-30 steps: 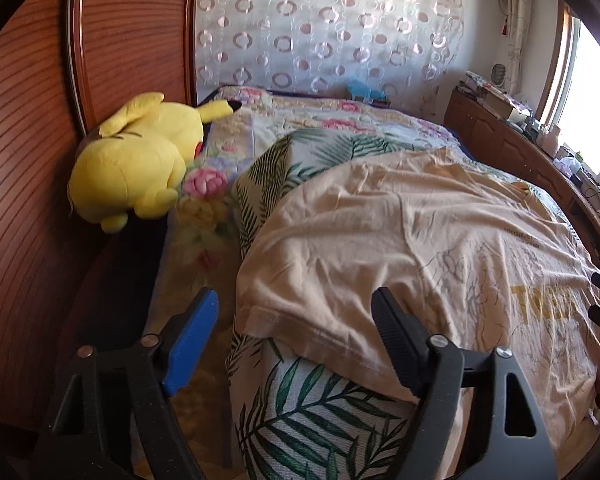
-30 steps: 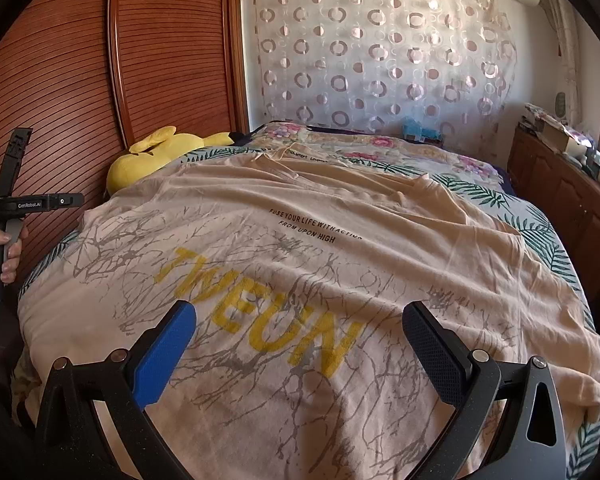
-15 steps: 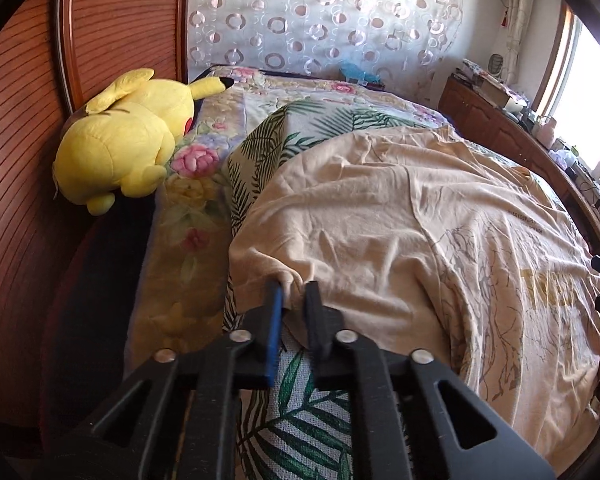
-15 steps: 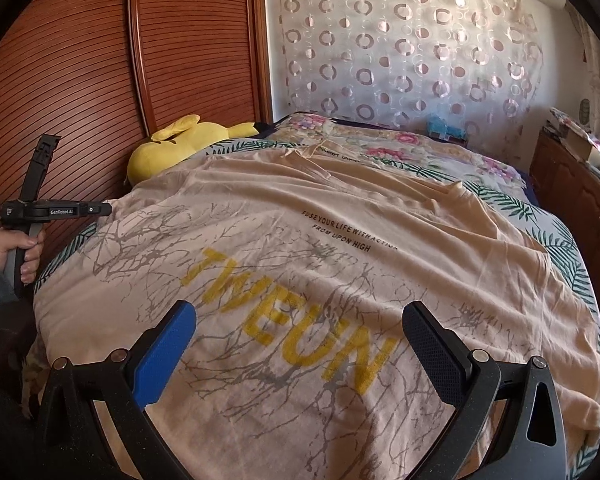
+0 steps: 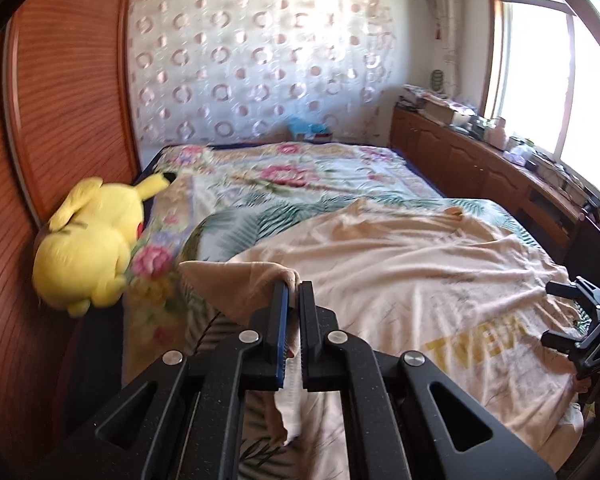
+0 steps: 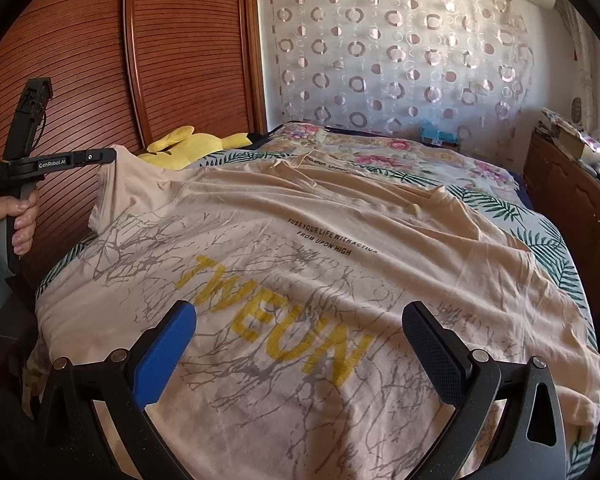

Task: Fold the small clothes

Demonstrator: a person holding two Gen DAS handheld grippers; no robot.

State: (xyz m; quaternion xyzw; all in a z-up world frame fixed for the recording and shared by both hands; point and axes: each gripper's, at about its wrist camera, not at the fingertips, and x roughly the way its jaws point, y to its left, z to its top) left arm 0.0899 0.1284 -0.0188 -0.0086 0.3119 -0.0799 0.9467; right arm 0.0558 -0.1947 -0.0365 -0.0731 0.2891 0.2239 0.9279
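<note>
A beige T-shirt (image 6: 308, 248) with yellow letters and grey branch print lies spread face up on the bed. My left gripper (image 5: 293, 290) is shut on the shirt's sleeve edge (image 5: 236, 280) and holds it lifted off the bed. In the right wrist view the left gripper (image 6: 110, 156) shows at the far left in a person's hand (image 6: 18, 216), with the raised sleeve (image 6: 124, 184) hanging from it. My right gripper (image 6: 298, 324) stands open above the shirt's lower printed part, with nothing between its fingers. It also shows at the right edge of the left wrist view as the right gripper (image 5: 560, 312).
A yellow plush toy (image 5: 88, 244) lies at the bed's left side against the wooden slatted wardrobe (image 6: 100, 60). The bed (image 5: 300, 176) has a floral and leaf-print cover. A wooden cabinet (image 5: 484, 164) with clutter runs along the right under the window.
The left gripper closed on the shirt's sleeve edge, then rose and lifted that sleeve off the bed. The right gripper stayed open over the shirt.
</note>
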